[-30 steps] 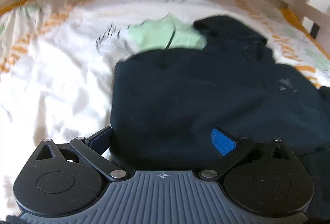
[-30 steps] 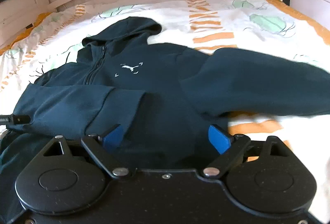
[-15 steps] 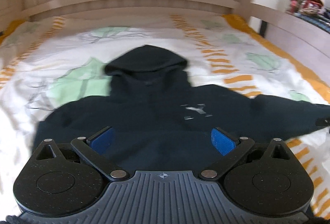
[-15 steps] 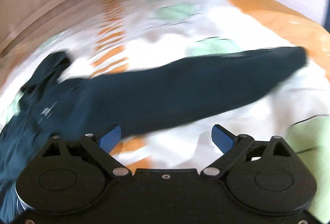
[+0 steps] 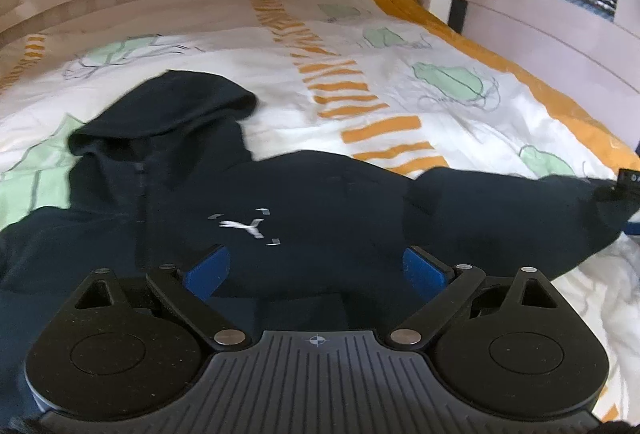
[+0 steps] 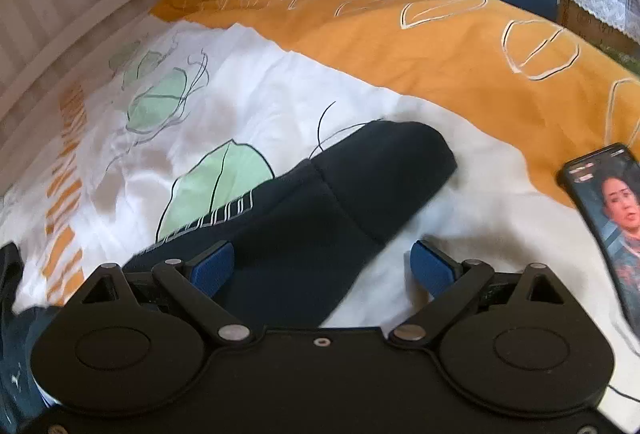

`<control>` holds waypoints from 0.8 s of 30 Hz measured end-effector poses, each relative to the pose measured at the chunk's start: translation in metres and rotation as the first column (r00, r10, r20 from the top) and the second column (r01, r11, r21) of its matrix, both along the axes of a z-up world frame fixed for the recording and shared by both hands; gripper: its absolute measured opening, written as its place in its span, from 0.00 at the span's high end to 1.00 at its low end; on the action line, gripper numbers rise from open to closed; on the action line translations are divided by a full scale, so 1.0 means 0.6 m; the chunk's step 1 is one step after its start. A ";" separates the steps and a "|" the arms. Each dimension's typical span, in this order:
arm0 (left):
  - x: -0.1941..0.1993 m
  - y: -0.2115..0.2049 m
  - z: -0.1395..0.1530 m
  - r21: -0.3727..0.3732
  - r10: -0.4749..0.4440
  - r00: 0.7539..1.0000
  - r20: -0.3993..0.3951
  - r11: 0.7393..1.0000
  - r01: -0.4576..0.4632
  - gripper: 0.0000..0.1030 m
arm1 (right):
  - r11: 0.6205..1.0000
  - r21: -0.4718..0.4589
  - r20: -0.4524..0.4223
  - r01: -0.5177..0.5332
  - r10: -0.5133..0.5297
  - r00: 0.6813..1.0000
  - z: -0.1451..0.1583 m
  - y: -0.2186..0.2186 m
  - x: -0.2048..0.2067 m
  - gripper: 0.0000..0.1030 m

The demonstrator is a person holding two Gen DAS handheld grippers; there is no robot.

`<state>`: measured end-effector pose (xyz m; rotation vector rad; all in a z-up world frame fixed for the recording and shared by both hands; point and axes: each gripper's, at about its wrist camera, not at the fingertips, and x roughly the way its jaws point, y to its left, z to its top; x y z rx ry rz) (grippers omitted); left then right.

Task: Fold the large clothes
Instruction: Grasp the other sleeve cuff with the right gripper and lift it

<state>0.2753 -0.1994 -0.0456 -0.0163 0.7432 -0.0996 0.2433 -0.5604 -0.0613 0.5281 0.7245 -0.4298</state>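
Item: one large dark navy hoodie (image 5: 304, 210), lying chest-up on a bed (image 5: 460, 102) with a white quilt printed in green and orange; hood toward the headboard, small white logo (image 5: 244, 228) on the chest, one sleeve (image 6: 360, 186) stretched out flat toward the orange border of the quilt. Left hand-held gripper (image 5: 316, 270): hovering over the chest, jaws wide and just beginning to close, blue pads clear of the cloth, nothing held. Right hand-held gripper (image 6: 324, 266): over the outstretched sleeve near its cuff (image 6: 392, 170), jaws spread wide, the sleeve passing between them but not pinched; empty. Also present: a phone (image 6: 608, 218) with a lit screen, lying on the quilt near the cuff. Step in hand, as judged: taking the sleeve to fold it across the body. Handling note: pinch the sleeve close to the cuff through both layers, lift only enough to clear the quilt, carry it straight across the chest, keep the body pinned flat by the other gripper, and steer clear of the phone.
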 end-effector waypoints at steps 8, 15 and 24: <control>0.034 -0.048 -0.055 0.030 -0.039 0.997 -0.062 0.999 0.041 0.08 | 0.998 -0.047 0.031 -0.044 0.046 0.998 -0.011 -0.001 0.014 0.04; 0.053 -0.061 -0.086 0.065 -0.029 0.995 -0.096 0.997 0.035 0.03 | 0.998 -0.042 0.071 -0.047 0.050 0.996 -0.014 -0.008 0.015 0.04; 0.051 -0.062 -0.091 0.066 -0.016 0.997 -0.079 0.998 0.021 0.00 | 0.999 -0.013 0.131 -0.040 0.042 0.990 0.007 -0.015 0.001 0.73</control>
